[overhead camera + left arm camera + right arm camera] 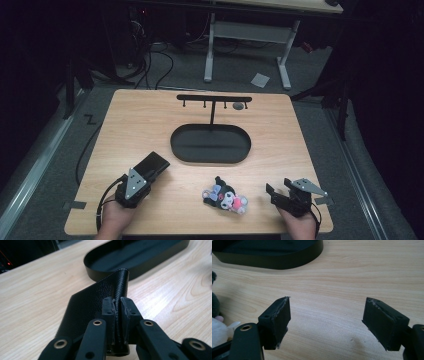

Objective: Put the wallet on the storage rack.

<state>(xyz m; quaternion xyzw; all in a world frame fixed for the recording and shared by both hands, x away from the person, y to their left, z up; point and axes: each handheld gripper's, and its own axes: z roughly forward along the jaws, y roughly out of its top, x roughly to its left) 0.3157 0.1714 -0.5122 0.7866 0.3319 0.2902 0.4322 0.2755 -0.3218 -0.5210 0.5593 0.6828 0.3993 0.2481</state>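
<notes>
Black leather wallet [151,165] is clamped in the left hand-held gripper [117,305], pointing far-right toward the oval tray [210,143]; right hand-held gripper [325,322] gapes empty, plush toy [225,196] just left.

Black leather wallet [152,165] pinched upright, above the wooden table [135,125].

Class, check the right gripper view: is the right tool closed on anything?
No. The right tool stands with its jaws wide apart over bare table, with nothing between them.
</notes>
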